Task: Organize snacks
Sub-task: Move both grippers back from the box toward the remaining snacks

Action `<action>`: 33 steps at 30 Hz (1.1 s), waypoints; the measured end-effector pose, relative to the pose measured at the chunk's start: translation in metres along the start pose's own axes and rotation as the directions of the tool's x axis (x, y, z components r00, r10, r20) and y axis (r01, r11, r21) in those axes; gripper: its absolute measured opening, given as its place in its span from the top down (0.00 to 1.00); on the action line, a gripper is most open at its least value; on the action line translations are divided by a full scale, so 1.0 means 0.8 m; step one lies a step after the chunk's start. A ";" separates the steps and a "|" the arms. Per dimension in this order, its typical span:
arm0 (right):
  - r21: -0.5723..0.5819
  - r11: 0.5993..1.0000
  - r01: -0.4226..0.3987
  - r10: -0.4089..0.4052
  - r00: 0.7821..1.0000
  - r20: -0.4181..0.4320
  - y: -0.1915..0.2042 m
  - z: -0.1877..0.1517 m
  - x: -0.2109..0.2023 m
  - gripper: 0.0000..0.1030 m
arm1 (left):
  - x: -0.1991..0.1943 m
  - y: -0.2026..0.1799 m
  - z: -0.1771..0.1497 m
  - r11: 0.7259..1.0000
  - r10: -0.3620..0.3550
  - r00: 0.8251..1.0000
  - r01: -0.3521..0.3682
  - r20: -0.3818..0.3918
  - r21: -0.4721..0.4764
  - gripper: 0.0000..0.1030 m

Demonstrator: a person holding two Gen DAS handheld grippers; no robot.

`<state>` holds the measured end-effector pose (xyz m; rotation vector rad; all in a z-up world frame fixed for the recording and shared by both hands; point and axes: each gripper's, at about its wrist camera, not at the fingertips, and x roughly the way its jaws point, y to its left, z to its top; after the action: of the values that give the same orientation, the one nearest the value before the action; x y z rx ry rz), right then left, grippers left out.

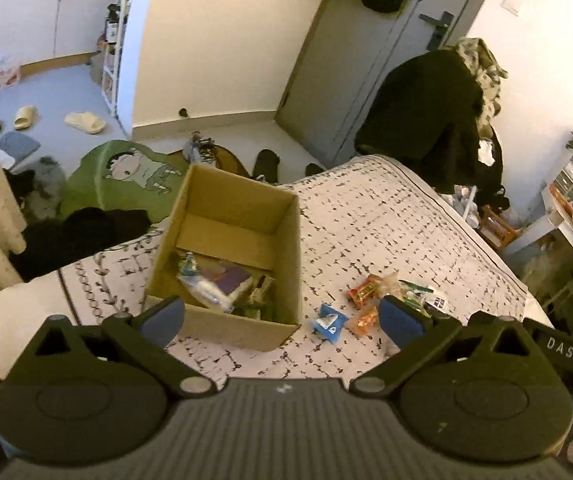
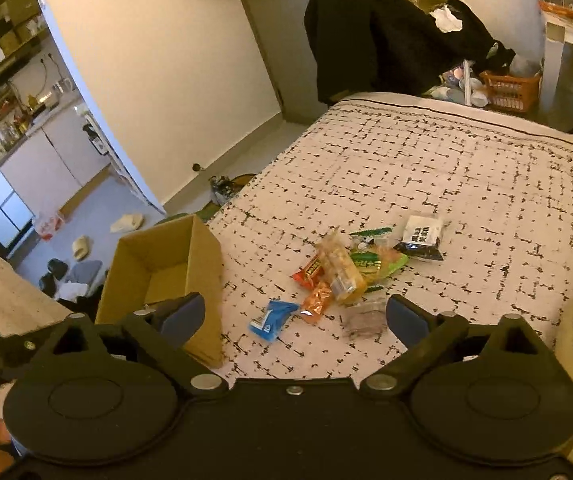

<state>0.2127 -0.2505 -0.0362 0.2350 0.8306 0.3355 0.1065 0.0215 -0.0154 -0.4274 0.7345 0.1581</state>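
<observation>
An open cardboard box (image 1: 246, 208) stands on the patterned bed cover (image 1: 386, 220) and holds several snack packets (image 1: 222, 284). The box also shows at the left in the right wrist view (image 2: 206, 264). Loose snacks lie in a pile to its right: a blue packet (image 2: 272, 319), an orange one (image 2: 318, 300), a red one (image 2: 308, 270), a yellow-brown one (image 2: 344, 268), a green one (image 2: 382, 262) and a black-and-white one (image 2: 422, 238). My left gripper (image 1: 282, 318) is open and empty above the box's near edge. My right gripper (image 2: 294, 318) is open and empty, just short of the blue packet.
A green cartoon cushion (image 1: 126, 176) and black clothes (image 1: 82, 236) lie beyond the box on the left. A chair heaped with dark clothing (image 1: 430, 120) stands at the bed's far end. An orange basket (image 2: 510, 90) sits on the floor beside a white desk (image 2: 570, 36).
</observation>
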 end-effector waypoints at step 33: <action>0.222 0.975 0.014 0.014 0.992 -0.123 -0.116 -0.009 0.085 0.38 | 0.154 -0.101 -0.052 0.987 -0.156 0.986 0.157 -0.063 0.016 0.60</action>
<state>0.2680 -0.3099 -0.1180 0.4268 0.9925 0.2578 0.1948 -0.0700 -0.1006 -0.4694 0.7591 -0.0104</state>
